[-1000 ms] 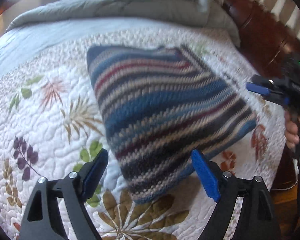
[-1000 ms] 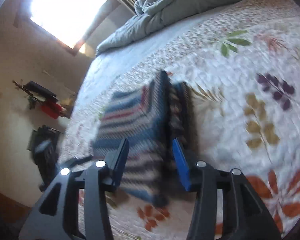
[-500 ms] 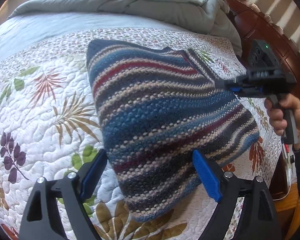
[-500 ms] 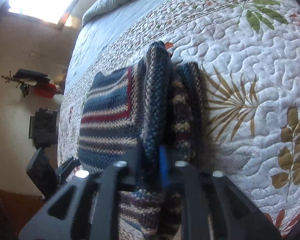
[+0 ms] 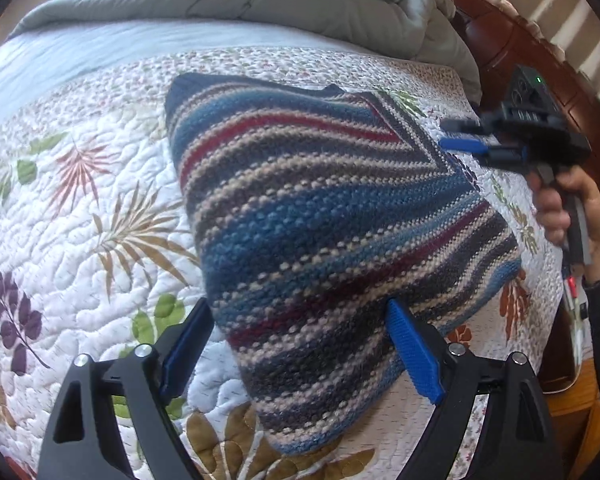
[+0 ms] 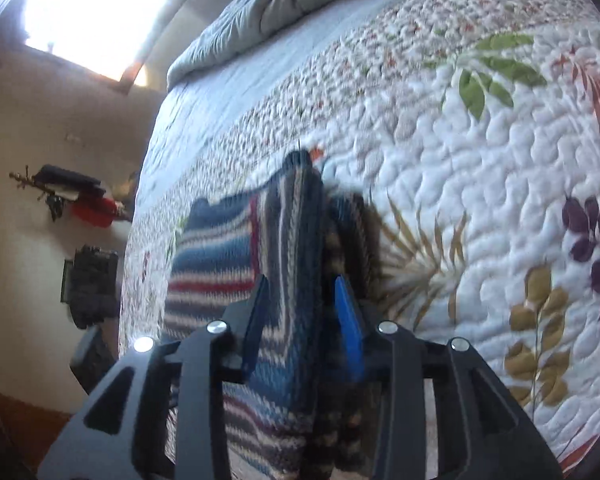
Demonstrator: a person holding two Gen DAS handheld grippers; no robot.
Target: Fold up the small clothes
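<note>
A folded striped knit sweater (image 5: 319,232), blue, red, cream and grey, lies on the floral quilt (image 5: 80,208). My left gripper (image 5: 300,348) is open, its blue pads on either side of the sweater's near corner. My right gripper (image 5: 455,136) shows at the sweater's right edge, held by a hand. In the right wrist view the right gripper (image 6: 301,320) has its jaws partly open around the sweater's thick folded edge (image 6: 296,240), with gaps beside the pads.
A grey duvet (image 5: 300,4) is bunched at the far end of the bed. A dark wooden bed frame (image 5: 511,48) runs along the right edge. A wall shelf with dark and red items (image 6: 72,196) hangs beyond the bed.
The right gripper closed on the sweater's edge half a second ago and has now opened partly. The left gripper moved closer over the near corner, staying open.
</note>
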